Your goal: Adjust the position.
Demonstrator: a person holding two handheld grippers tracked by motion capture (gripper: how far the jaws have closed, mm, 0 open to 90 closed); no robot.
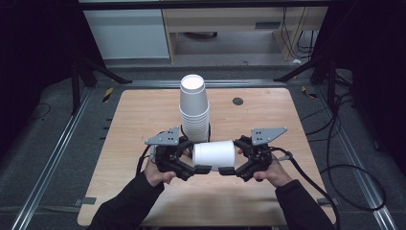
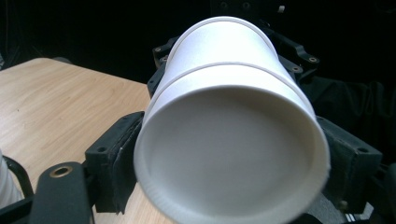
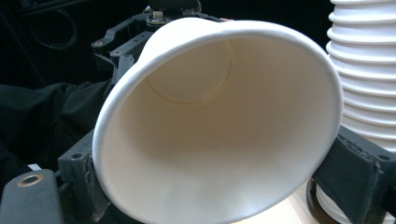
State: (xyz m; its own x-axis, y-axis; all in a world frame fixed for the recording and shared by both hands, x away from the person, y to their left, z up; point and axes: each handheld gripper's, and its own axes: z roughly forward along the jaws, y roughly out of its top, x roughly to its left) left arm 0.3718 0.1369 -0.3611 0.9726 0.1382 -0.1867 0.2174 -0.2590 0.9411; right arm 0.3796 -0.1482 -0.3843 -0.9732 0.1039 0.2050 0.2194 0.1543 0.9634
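The wooden table (image 1: 143, 120), a pale rounded-corner slab with a light grain, carries a tall stack of white paper cups (image 1: 194, 108) standing mouth-down near its middle, ribbed where the rolled rims nest one above another. Just in front of that stack, two nested paper cups (image 1: 213, 154) lie on their side in the air, held level between both hands, probably so one can be pulled out of the other. The left tool (image 1: 203, 169) brackets the base end, its black pads against the smooth tapered wall; the right tool (image 1: 226, 170) pinches the open rim end, pads pressed on the rolled lip.
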